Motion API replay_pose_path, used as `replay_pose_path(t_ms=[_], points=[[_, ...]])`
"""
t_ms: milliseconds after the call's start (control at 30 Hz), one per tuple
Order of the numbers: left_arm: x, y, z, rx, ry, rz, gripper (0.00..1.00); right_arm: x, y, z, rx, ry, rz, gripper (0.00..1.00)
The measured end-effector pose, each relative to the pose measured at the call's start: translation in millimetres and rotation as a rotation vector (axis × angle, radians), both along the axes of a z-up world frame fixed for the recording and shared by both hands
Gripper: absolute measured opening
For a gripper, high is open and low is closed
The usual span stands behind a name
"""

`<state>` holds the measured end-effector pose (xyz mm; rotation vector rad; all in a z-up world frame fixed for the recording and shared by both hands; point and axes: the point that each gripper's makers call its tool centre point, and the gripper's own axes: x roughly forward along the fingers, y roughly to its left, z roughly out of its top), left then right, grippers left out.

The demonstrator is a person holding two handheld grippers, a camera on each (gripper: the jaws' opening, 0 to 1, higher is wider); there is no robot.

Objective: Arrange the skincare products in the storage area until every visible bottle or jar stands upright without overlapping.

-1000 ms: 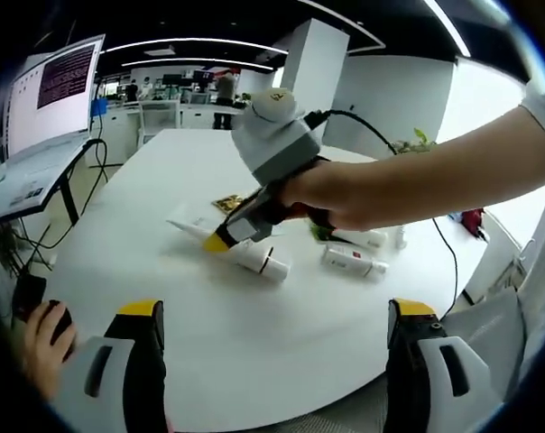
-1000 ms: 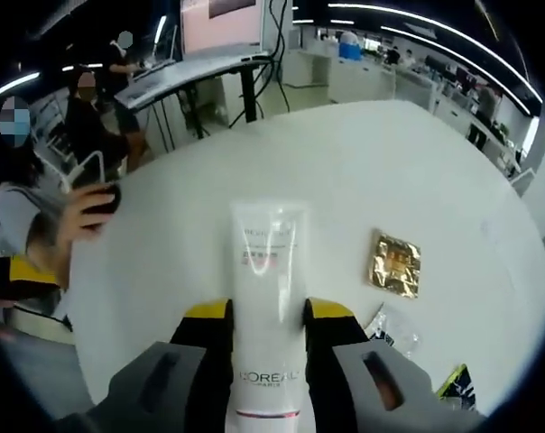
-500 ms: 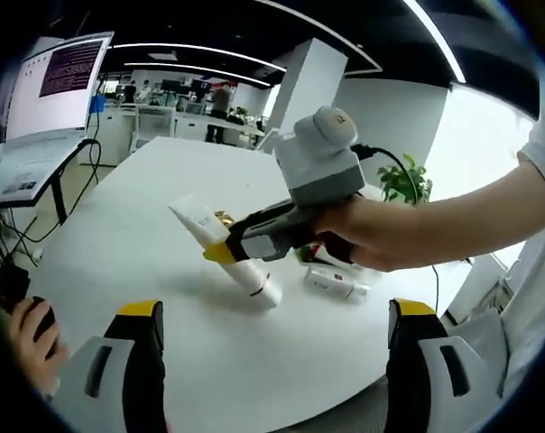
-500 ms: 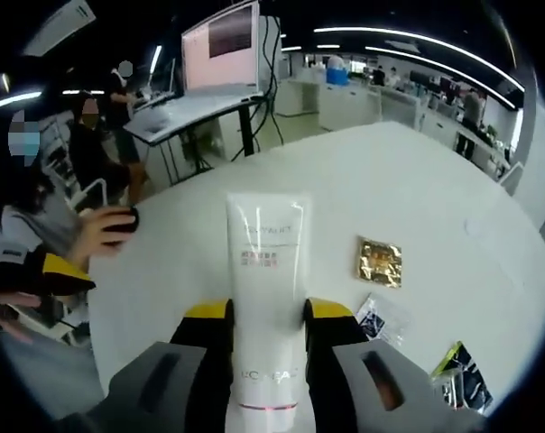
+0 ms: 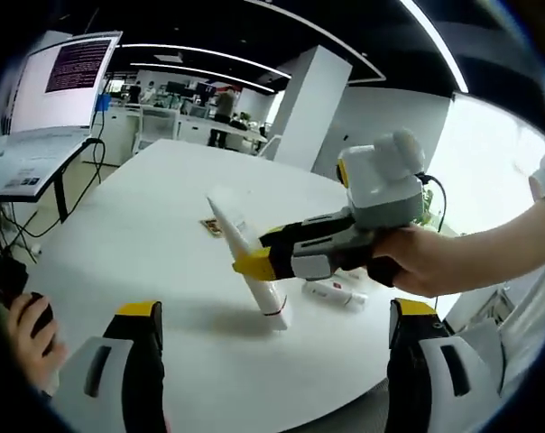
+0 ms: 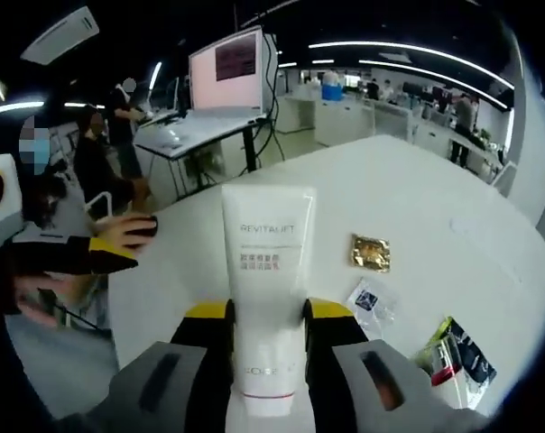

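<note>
Tube (image 6: 265, 298) sits clamped between the yellow-tipped jaws of my right gripper (image 6: 267, 317), its flat crimped end pointing to twelve o'clock in the right gripper view, the word REVITALIFT readable across its white face; in the left gripper view the same tube (image 5: 250, 266) stands tilted on the white table (image 5: 137, 244), cap end down on the surface, crimped end leaning toward eleven o'clock, with my right gripper (image 5: 254, 263) reaching in from three o'clock and a hand (image 5: 426, 262) wrapped around its grip. My left gripper (image 5: 272, 316) hangs with jaws spread wide apart, holding nothing, one at seven o'clock and one at five o'clock of its own view. Just beside the tube's base, toward three o'clock, a smaller white bottle (image 5: 334, 293) lies on its side on the table. In the right gripper view a gold sachet (image 6: 371, 253) lies flat at two o'clock; a clear packet (image 6: 370, 302) lies near it at three o'clock; a green-and-dark packet (image 6: 457, 359) lies at four o'clock; all three rest apart from the tube.
</note>
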<state>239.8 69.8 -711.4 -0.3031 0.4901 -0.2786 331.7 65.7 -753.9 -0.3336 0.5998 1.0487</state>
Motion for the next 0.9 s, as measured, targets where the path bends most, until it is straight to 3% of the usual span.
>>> replay_pose_path(t_ms=[167, 400, 667, 767, 900], points=[[0.4, -3.1, 1.6, 0.013, -0.004, -0.011, 0.97, -7.3, -7.8, 2.0, 0.026, 0.003, -0.014, 0.29], [3.0, 0.7, 8.0, -0.066, -0.009, 0.015, 0.97, -18.0, -14.2, 12.6, 0.065, -0.012, -0.013, 0.29], [14.1, -3.6, 20.0, -0.093, -0.024, 0.006, 0.97, -33.6, -23.6, 26.2, 0.115, -0.039, -0.025, 0.29], [22.3, -2.8, 24.0, -0.081, -0.047, 0.007, 0.91, -35.0, -28.7, 27.0, 0.122, -0.046, -0.03, 0.29], [30.2, -14.6, 40.8, -0.186, -0.072, -0.022, 0.88, -38.9, -36.4, 26.4, 0.126, -0.051, -0.042, 0.29]])
